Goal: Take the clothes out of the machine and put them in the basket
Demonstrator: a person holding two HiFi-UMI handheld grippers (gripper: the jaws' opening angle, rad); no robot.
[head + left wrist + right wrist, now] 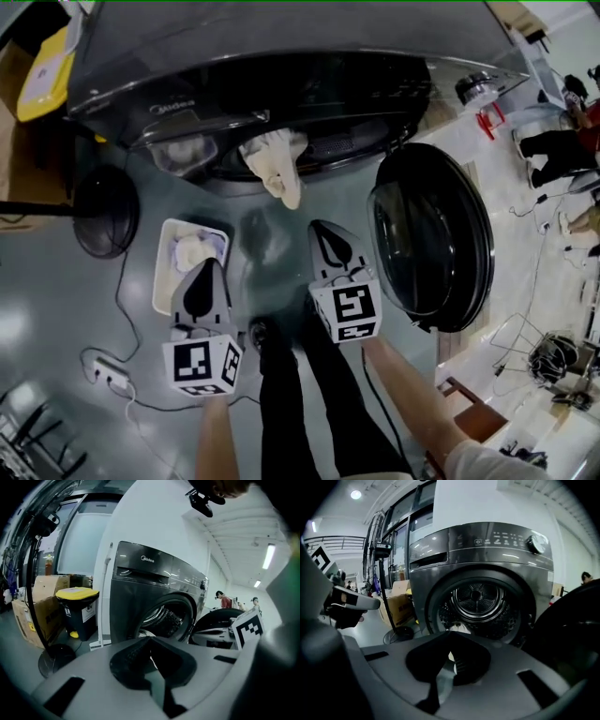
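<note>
Over the machine (pixel 281 56) rim, a crumpled cream garment (pixel 277 169) hangs.

So I'm counting one washer (pixel 281 84), one basket (pixel 164 274), one cloth (pixel 278 167) hanging out, one yellow-lidded bin (pixel 77 612), one power strip (pixel 111 373).

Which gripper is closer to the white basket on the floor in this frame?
Left. The left gripper hangs at the right rim of the basket in the head view; the right gripper is farther right, toward the open washer door.
</note>
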